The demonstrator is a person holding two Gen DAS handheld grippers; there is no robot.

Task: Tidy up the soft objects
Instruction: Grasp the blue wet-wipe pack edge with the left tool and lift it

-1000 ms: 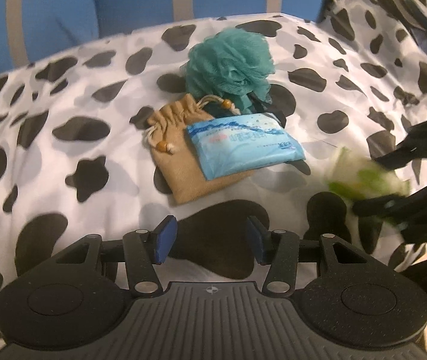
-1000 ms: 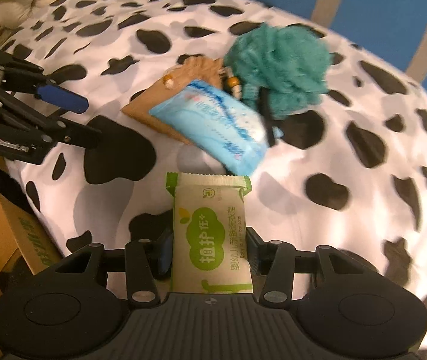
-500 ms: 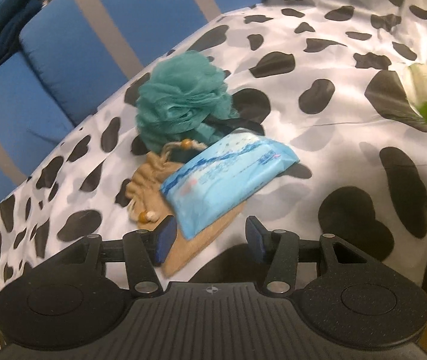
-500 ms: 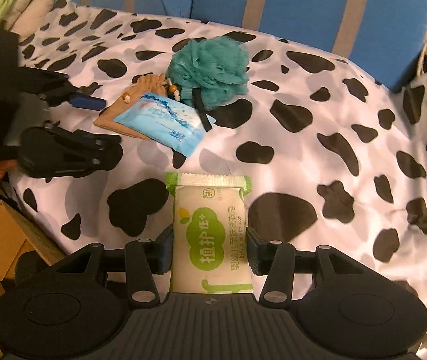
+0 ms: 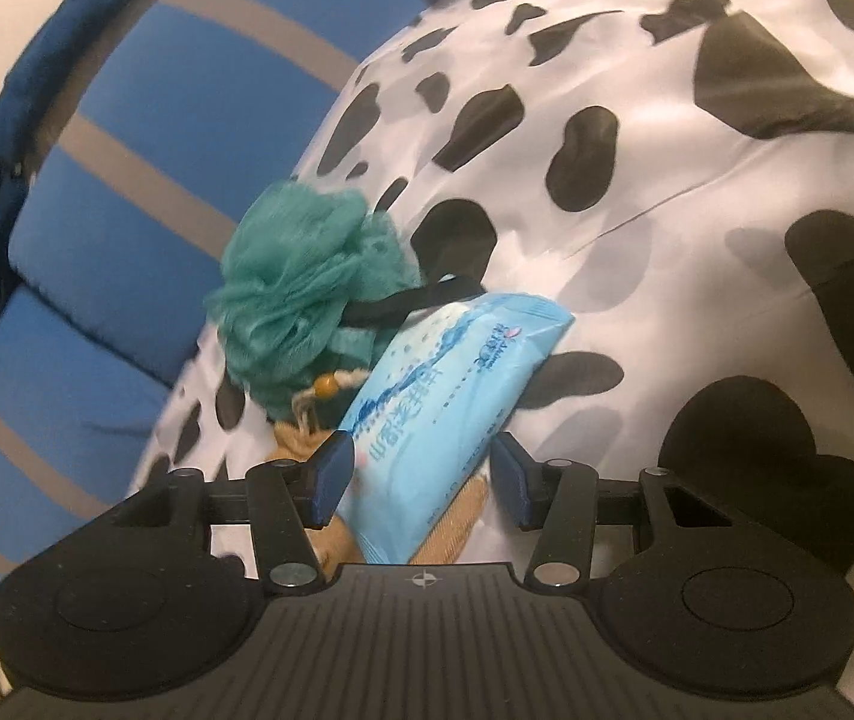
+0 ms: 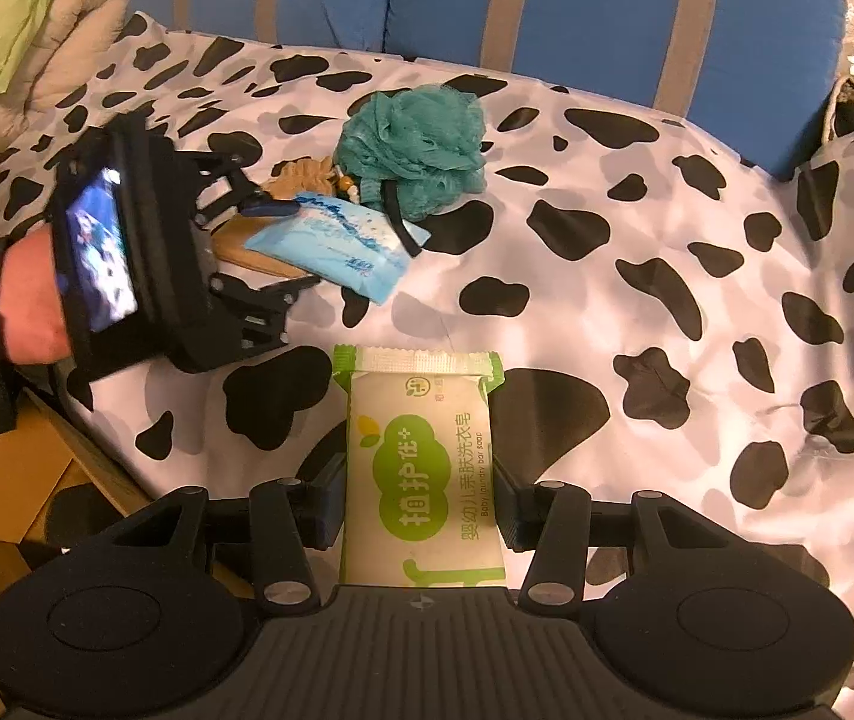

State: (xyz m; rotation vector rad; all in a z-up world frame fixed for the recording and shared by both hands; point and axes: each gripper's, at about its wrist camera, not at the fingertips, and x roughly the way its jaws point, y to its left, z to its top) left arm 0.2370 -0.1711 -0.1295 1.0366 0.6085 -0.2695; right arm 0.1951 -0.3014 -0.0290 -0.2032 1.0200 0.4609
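Note:
A blue wet-wipe pack (image 5: 445, 414) lies on a tan drawstring pouch (image 5: 451, 525) next to a teal bath pouf (image 5: 307, 294) on the cow-print cover (image 5: 667, 192). My left gripper (image 5: 421, 480) is open with its jaws around the near end of the pack; it also shows in the right wrist view (image 6: 271, 246). The pack (image 6: 337, 246), pouch (image 6: 259, 252) and pouf (image 6: 415, 144) show there too. My right gripper (image 6: 421, 510) is shut on a green-and-white soap packet (image 6: 421, 474), held above the cover.
A blue cushion with grey stripes (image 6: 547, 6) backs the cover. A green and beige bedding heap (image 6: 13, 36) lies at the far left. A cardboard box (image 6: 1, 510) stands below the cover's front edge at the left.
My left gripper has moved forward and tilted, so its open jaws now straddle the blue pack. My right gripper has pulled back and risen with the soap packet.

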